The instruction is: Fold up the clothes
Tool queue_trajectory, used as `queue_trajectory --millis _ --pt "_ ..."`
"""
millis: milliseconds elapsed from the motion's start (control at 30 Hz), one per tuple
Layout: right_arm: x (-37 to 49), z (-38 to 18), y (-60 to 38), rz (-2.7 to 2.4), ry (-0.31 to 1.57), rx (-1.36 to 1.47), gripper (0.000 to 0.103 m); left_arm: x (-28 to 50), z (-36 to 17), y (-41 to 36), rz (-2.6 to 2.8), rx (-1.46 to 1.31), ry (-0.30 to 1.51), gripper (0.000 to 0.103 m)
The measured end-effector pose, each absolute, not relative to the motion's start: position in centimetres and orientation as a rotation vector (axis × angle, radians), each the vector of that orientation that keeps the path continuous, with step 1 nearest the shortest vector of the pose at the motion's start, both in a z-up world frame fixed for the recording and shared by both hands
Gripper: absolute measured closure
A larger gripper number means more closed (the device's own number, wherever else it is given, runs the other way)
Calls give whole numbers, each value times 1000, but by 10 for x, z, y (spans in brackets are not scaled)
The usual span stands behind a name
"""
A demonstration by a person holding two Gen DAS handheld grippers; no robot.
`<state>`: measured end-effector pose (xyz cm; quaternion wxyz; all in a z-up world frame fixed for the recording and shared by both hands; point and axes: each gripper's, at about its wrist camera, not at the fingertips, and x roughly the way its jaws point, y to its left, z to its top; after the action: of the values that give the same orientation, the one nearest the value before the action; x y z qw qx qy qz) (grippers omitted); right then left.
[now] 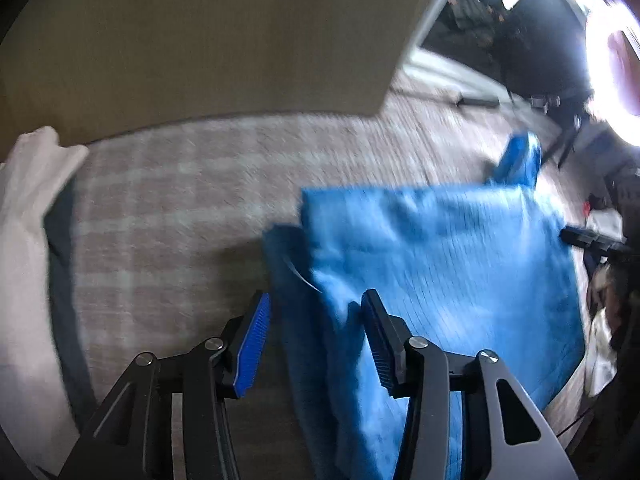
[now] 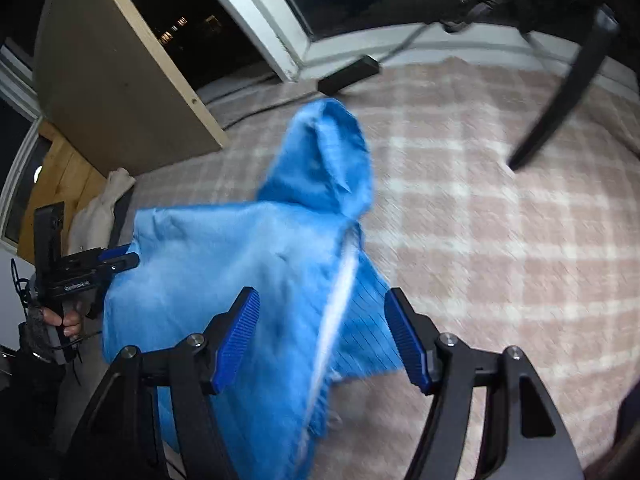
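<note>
I see a blue garment (image 1: 440,264) lying rumpled on a pink checked blanket (image 1: 168,208), filling the lower right of the left wrist view. My left gripper (image 1: 316,336) hovers with its jaws apart, straddling the cloth's left edge, pads not pressing. In the right wrist view, my right gripper (image 2: 324,336) also stands apart over the near edge and its white seam. I judge each should close on one matching corner, through one layer only, before lifting evenly.
</note>
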<state>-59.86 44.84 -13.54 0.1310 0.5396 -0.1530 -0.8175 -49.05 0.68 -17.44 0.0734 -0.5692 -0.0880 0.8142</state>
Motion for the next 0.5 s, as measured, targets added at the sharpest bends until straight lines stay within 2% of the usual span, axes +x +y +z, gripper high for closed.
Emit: queue_trajectory --millis 33,67,200,233,267,333,367,433,500 --pt "-602 -135 443 -2373 -425 1560 59 -496 -172 6 2444 -1699 -269 51" --pt "-604 -135 438 -2368 -406 1556 64 -501 -170 6 2442 -1688 -274 48" --pt "-617 -139 423 -2339 -346 1577 65 -530 -174 15 2434 -1672 -206 45" --pt "-620 -140 420 -2332 -334 1583 65 -538 -181 23 2424 -1679 -170 50" --pt "-623 -141 417 -2326 -322 1589 65 -546 -188 31 2414 -1686 -134 72" --pt "-627 -143 412 -2317 -306 1595 65 -546 -192 35 2371 -1697 -104 90" --pt "-628 -143 409 -2314 -296 1601 65 -545 -190 33 2380 -1688 -116 95" --pt "-628 -138 409 -2328 -286 1597 62 -538 -183 25 2426 -1657 -148 96" --pt "-624 -128 415 -2360 -316 1579 53 -529 -177 11 2440 -1634 -205 90"
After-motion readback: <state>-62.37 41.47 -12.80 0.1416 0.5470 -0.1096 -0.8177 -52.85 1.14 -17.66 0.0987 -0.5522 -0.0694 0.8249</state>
